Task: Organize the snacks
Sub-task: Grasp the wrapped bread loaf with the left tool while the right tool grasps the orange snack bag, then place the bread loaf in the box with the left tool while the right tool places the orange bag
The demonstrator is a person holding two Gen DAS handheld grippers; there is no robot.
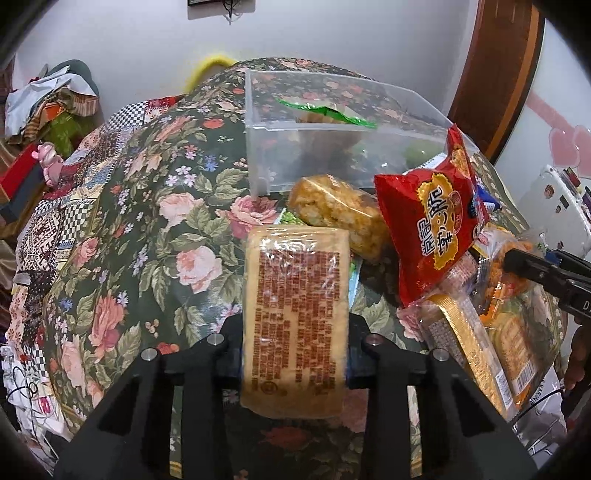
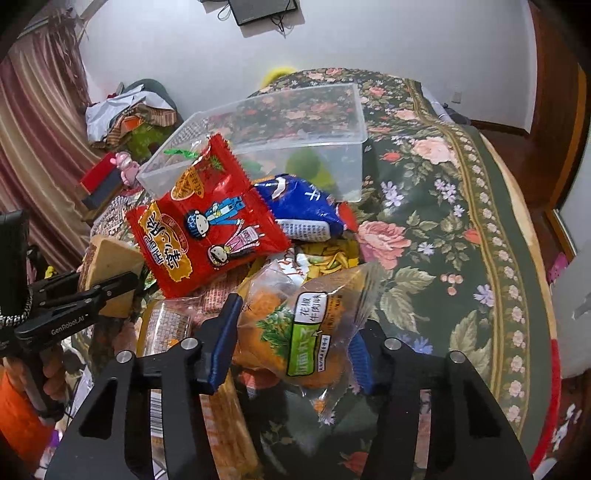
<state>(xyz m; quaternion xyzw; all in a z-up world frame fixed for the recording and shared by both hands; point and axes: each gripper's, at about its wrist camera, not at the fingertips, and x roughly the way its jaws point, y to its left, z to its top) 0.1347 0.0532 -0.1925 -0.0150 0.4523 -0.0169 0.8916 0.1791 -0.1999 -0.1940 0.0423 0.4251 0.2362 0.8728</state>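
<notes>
Covering table, floral cloth (image 1: 122,236) (white wall (image 1: 147,33) behind)

Evenly lit, moderately bright, soft indoor light with no single source in view. Slightly washed on the pale wall (image 1: 147,33), faintly bluish there. Small specular glints on the red snack packet (image 2: 207,225) and on the film of the tan wrapped cake (image 1: 295,317); milky sheen along the clear plastic bin (image 1: 332,110). Only weak, diffuse shadows under the heap of packets. Strong fisheye bending toward the edges, with dark vignetted corners in both views. Soft and a little smeared at the periphery; reasonably sharp mid-frame, printed text partly legible.
</notes>
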